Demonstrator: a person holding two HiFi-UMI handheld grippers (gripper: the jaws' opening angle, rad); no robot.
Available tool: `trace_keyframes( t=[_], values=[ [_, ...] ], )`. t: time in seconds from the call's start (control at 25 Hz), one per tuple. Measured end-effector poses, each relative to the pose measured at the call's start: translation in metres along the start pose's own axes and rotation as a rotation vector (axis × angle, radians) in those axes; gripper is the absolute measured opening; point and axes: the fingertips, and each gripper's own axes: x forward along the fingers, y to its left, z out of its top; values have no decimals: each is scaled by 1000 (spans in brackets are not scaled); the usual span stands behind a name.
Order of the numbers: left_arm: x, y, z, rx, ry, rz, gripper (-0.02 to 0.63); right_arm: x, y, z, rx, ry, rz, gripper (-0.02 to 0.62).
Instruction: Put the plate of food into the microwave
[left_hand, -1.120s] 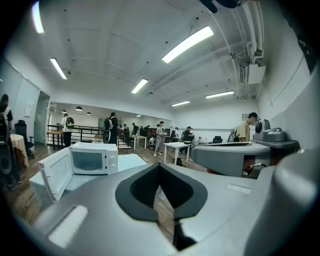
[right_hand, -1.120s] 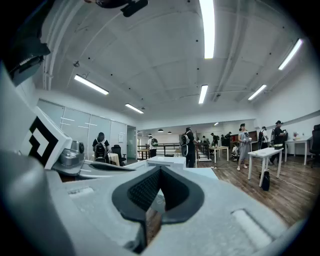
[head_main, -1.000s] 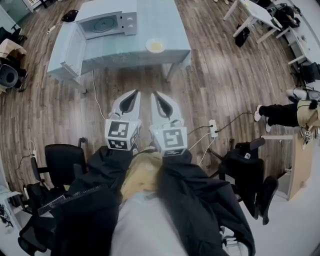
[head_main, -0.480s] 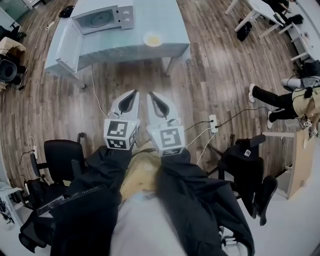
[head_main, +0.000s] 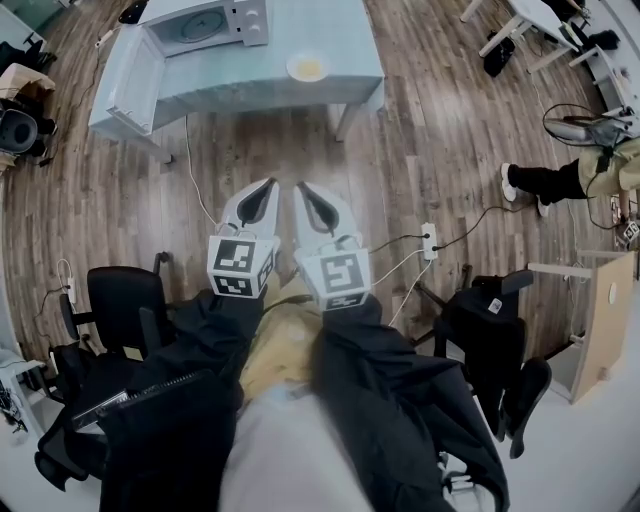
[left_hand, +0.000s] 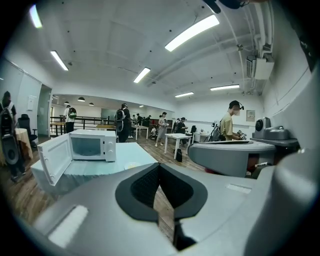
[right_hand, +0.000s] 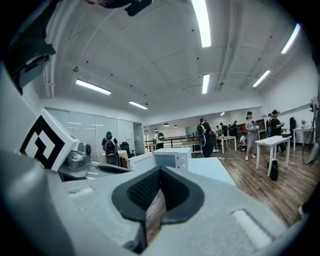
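The small round white plate of yellow food lies flat, face up, near the front edge of the pale blue table. Being round, it has no long axis. Beside it, the white microwave has its door open, probably ready for loading. The left gripper and right gripper have their jaws together and empty, well short of the table.

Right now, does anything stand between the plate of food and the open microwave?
Nothing visible does. The plate sits on the table beside the microwave, with only bare tabletop between them, and the door stands wide open.
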Motion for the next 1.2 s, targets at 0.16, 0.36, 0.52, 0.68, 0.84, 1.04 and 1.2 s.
trace_keyframes(
  t=[0.16,0.36,0.52,0.68,0.84,1.04,1.2],
  values=[
    [3,6,-7,-11,16,16,-3,7,2,-7,13,16,20,-3],
    [20,14,-10,-25,24,4,-3,21,-3,-12,1,34,21,-5],
    [48,15,3,-24,8,-37,-4,34,-22,-6,-12,31,-11,-5],
    [70,12,19,-9,-13,-72,-3,46,-46,5,-10,20,-46,-5],
    [89,31,28,-11,-9,-76,-5,74,-54,12,-4,17,-49,-5],
    [114,60,38,-20,-8,-72,-4,110,-61,17,-1,19,-45,-4],
    [133,79,48,-29,-12,-85,-3,136,-71,24,-1,18,-56,-4]
  ],
)
